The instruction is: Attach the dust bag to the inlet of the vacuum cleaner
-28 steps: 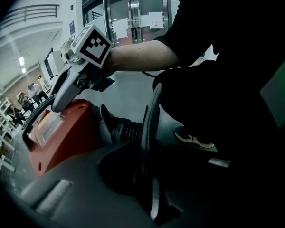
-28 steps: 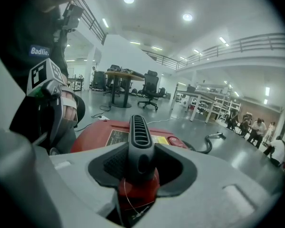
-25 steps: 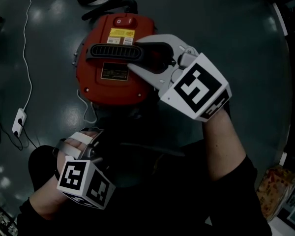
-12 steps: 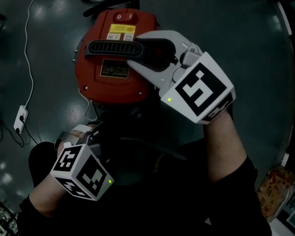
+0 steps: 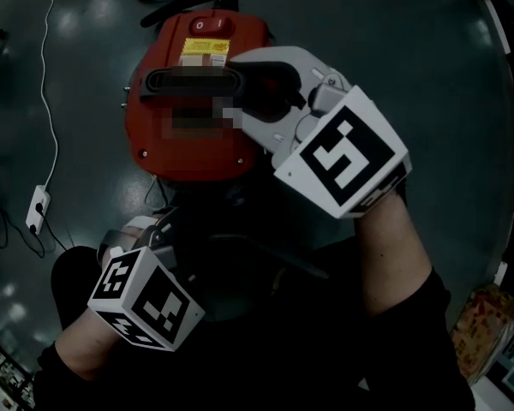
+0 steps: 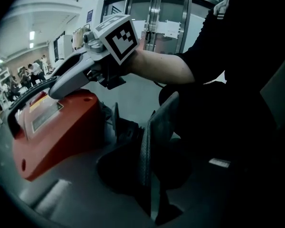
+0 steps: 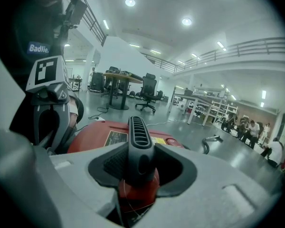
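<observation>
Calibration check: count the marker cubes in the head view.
2. One marker cube sits at lower left, near the picture's bottom edge; the other cube is right of centre, beside the red vacuum cleaner. No others show.

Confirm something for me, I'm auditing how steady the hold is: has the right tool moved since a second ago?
No. The right tool, shut on the black ribbed vacuum handle, keeps its place against the white power strip.

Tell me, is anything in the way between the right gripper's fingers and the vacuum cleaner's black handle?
Nothing visible. The right gripper has its fingers on either side of the black handle atop the red vacuum cleaner, closed on it.
</observation>
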